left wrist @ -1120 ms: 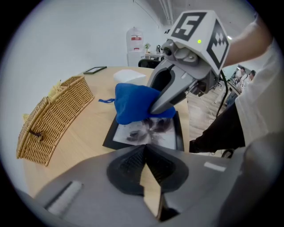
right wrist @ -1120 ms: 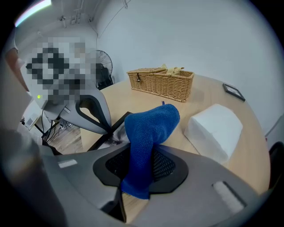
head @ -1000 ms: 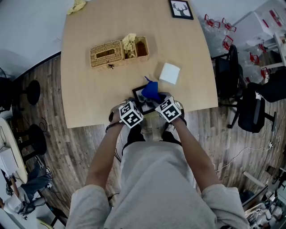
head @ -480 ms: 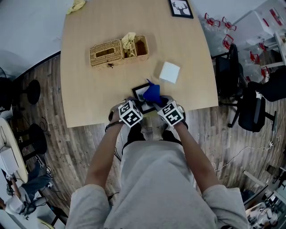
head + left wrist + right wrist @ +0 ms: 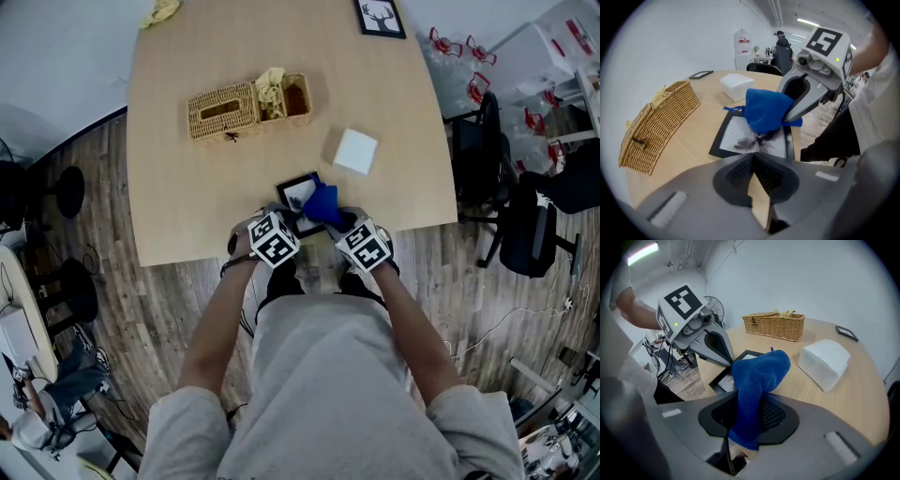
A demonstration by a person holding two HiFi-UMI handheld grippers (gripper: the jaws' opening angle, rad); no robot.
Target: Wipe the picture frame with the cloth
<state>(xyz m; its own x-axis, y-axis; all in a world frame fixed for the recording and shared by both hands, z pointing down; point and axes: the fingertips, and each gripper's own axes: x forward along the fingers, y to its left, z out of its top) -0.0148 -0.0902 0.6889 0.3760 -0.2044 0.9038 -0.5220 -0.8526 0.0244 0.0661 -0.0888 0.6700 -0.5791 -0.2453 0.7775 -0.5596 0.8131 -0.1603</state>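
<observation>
Lying at 6 o'clock on the wood tabletop (image 5: pixel 187 187) over plank floor (image 5: pixel 169 309), picture frame (image 5: pixel 295 194) touches cloth (image 5: pixel 323 203) clamped in right tool (image 5: pixel 745 413); left tool (image 5: pixel 753 161) closed, empty.

The black rectangular picture frame (image 5: pixel 298 199) lies flat at the near edge of the light wooden table (image 5: pixel 187 206). The blue cloth (image 5: pixel 322 202) covers its right part, just ahead of the right gripper (image 5: pixel 343 223). The left gripper (image 5: pixel 276 216) sits at its near left corner.
</observation>
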